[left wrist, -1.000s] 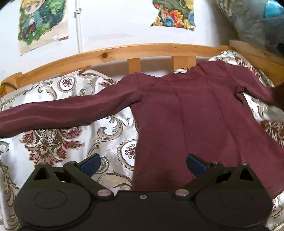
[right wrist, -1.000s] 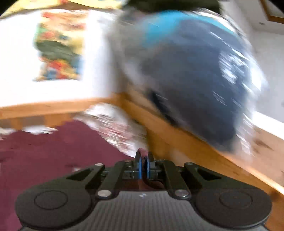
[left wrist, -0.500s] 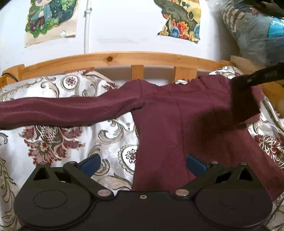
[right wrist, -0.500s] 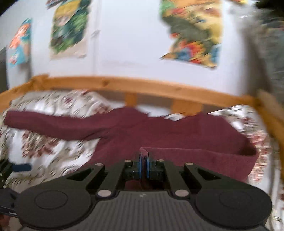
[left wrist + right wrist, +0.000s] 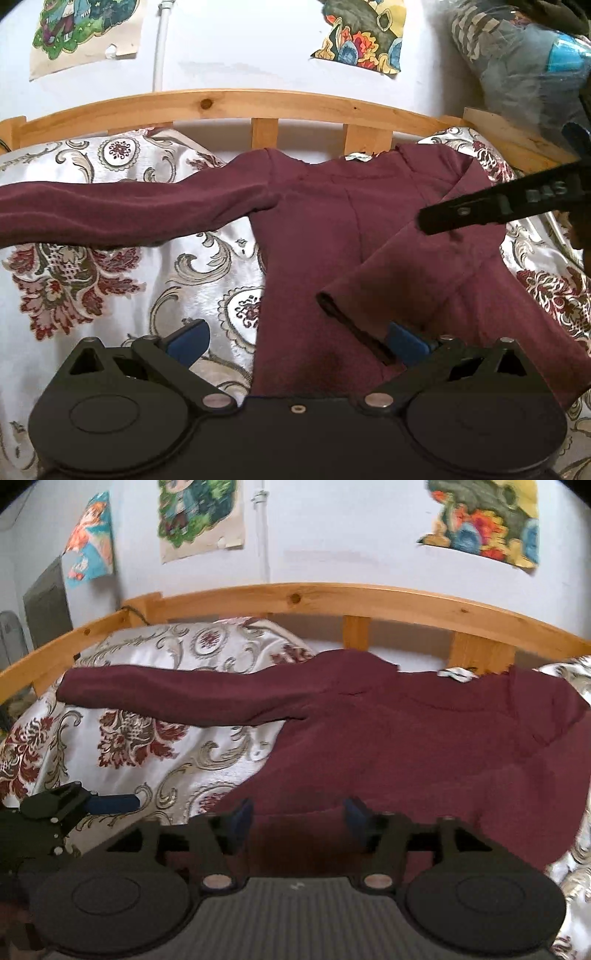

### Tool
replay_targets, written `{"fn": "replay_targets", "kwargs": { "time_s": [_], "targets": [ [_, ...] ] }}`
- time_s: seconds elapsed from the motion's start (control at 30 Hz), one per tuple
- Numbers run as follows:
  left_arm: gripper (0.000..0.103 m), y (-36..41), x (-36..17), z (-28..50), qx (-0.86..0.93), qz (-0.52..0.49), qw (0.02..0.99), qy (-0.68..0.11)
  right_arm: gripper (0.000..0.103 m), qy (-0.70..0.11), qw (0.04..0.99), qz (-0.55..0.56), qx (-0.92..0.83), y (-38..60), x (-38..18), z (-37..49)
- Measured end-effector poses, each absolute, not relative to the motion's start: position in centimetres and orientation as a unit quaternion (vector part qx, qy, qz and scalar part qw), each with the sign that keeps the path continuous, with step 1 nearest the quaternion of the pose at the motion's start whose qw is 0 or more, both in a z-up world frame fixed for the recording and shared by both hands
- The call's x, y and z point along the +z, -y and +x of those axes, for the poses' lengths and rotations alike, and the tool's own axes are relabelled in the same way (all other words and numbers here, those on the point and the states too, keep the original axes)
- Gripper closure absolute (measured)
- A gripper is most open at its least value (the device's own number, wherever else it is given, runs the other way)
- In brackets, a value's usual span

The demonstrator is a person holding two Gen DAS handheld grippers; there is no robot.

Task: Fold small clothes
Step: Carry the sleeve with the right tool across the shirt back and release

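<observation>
A maroon long-sleeved top (image 5: 314, 229) lies flat on a patterned bedspread (image 5: 110, 288). Its left sleeve (image 5: 129, 218) stretches out to the left. Its right sleeve (image 5: 424, 273) lies folded across the body, with the cuff (image 5: 332, 301) near the hem. My left gripper (image 5: 297, 339) stands open over the hem, nothing pinched. My right gripper (image 5: 298, 818) hovers over the top (image 5: 424, 746) with its jaws opening and nothing pressed between the pads. One of its black fingers (image 5: 480, 210) shows above the folded sleeve. A blue finger (image 5: 110, 803) of the left gripper shows low on the left.
A curved wooden bed rail (image 5: 221, 103) runs along the far side, with a white wall and posters (image 5: 362, 40) behind it. A grey-blue wrapped bundle (image 5: 524, 66) sits on the rail's right corner. Bare bedspread lies left of the top.
My right gripper swung left from the bed's right corner with the sleeve pinched, laid it across the top's body, and opened. The left gripper stayed nearly still.
</observation>
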State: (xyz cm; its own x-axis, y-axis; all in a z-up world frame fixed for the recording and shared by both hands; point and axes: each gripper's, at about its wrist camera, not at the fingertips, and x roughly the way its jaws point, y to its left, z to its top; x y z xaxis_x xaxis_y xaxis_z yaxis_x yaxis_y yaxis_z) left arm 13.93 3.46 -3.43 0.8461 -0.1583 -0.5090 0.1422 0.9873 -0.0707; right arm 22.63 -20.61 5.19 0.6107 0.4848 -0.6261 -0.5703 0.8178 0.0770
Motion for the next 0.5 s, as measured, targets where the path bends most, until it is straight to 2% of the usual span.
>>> {"fn": "replay_targets", "kwargs": {
  "time_s": [0.07,0.3,0.4,0.5],
  "targets": [
    [0.001,-3.6,-3.5,14.3,-0.085,-0.026,0.962,-0.258,0.030,-0.324,0.906,-0.062,0.265,22.6,5.5,23.0],
    [0.001,-2.1,-4.3,18.6,-0.073,-0.049,0.956,-0.281,0.030,-0.305,0.944,-0.086,0.091,31.3,5.5,27.6],
    [0.001,-1.7,-5.6,19.1,-0.060,-0.032,0.948,-0.312,0.037,-0.305,0.949,-0.080,0.034,34.4,5.1,31.0],
    [0.001,-1.8,-6.7,19.4,-0.063,-0.018,0.940,-0.334,0.038,-0.311,0.949,-0.050,0.028,36.6,4.7,34.1]
  ]
}}
